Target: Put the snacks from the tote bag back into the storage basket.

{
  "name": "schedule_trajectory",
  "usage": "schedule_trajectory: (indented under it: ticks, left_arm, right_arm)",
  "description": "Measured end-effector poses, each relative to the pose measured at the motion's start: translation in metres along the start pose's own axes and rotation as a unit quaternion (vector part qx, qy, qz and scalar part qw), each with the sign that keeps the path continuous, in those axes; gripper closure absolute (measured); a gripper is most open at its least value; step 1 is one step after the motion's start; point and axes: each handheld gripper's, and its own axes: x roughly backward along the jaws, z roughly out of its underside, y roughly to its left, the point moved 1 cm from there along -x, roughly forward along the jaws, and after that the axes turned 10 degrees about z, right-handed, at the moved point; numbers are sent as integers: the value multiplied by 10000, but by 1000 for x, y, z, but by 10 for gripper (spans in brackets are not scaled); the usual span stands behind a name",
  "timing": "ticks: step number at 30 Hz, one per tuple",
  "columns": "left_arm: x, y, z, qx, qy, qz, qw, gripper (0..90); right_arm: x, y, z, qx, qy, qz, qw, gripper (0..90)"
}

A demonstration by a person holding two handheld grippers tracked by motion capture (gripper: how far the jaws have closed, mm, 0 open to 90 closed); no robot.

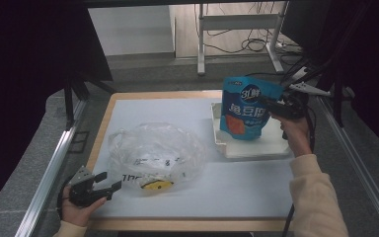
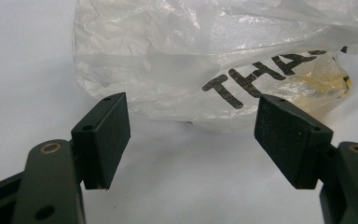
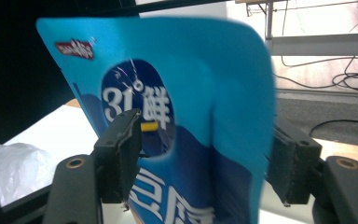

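A person holds two grippers over a white table: the left one is open by a plastic bag, and the right one holds a blue snack pack.

On the left, the left gripper sits low at the near edge of the white table, with its jaws spread wide and nothing between them. Just past its jaws lies a crinkly clear plastic bag with black letters, and something yellow shows through it. In the left gripper view the bag is near the jaws but not touching them. To the right, a white tray rests on the table. Above the tray, the right gripper squeezes the blue snack pack at its side and holds it upright. In the right gripper view the pack sits between the two jaws.
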Motion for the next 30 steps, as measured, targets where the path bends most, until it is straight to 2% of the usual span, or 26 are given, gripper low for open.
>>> schedule_trajectory:
  ticks: [5, 15, 21, 24, 30]
  left_arm:
    - [-1, -1, -1, -37, 0, 6, 10000, 272]
    - [1, -5, -1, -104, -25, -6, 9999, 271]
    - [0, -4, -2, -105, -14, -5, 9999, 272]
    - [-1, -4, -1, -100, -11, -9, 9999, 272]
    - [0, -5, -2, -107, -20, -8, 9999, 272]
  right_arm:
    - [6, -6, 13, -173, 112, 47, 9998, 306]
    - [23, -3, 41, -410, 243, 105, 9988, 281]
    - [34, -1, 56, -470, 302, 117, 9984, 274]
    - [39, 2, 64, -507, 342, 59, 9981, 274]
    - [46, 13, 80, -421, 466, -131, 9979, 274]
